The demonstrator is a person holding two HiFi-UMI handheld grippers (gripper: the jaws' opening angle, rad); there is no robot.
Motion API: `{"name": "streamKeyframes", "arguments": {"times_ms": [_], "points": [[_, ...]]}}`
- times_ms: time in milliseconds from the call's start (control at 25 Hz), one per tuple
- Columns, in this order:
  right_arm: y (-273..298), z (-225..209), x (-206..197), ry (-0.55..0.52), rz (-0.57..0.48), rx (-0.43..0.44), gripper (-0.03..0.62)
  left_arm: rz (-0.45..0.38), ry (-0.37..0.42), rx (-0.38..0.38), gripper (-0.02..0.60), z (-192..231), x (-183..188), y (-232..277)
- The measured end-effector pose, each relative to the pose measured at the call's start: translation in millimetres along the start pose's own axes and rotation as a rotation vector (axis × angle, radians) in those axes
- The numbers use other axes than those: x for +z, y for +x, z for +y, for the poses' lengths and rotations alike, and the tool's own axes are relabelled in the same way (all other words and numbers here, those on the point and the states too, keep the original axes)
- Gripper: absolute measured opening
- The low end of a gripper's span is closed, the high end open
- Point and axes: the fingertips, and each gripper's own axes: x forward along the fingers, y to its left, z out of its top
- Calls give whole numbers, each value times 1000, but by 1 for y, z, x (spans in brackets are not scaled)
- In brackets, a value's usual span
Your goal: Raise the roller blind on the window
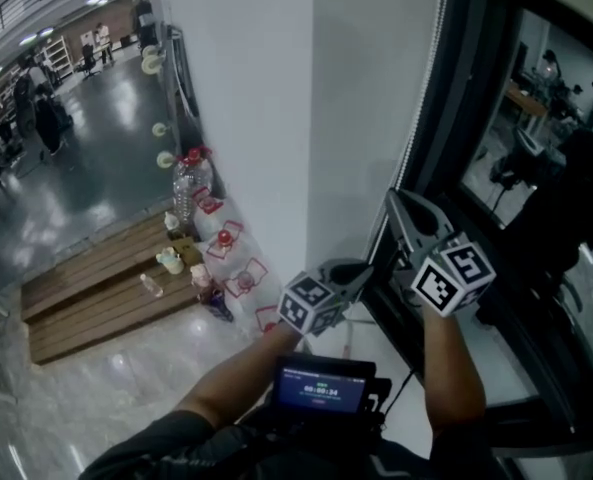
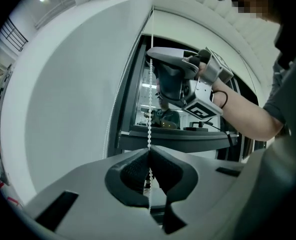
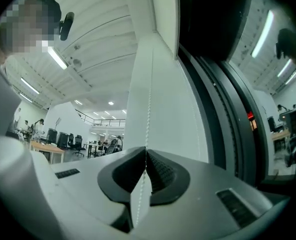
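1. The chain [image 2: 149, 119] hangs mid-frame by the window [image 1: 516, 168]. It looks thin, limp and light, and its beads should resist slipping.
2. The left gripper [image 2: 148, 151] pinches it low.
3. The right gripper [image 3: 146, 151] pinches it higher.

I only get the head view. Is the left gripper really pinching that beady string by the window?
Observer: Yes. The left gripper view shows the left gripper with its jaws shut on the bead chain.
Operator: What about the other one?
Observer: The right gripper is also shut on the bead chain; its own view shows the beads running in between the closed jaws.
Operator: Which one is higher up?
Observer: The right one. The left gripper view looks up the chain and sees it above.
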Motion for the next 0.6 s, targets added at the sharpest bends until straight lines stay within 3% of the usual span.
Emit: {"name": "streamKeyframes", "arguments": {"times_ms": [320,600], "points": [[0,9,-4,-64,-8,0,5,4,-10,-23,3,-3,-3,2],[-4,6,-40,-38,37,-7,5,62,-43,-16,3,1,-39,3]]}}
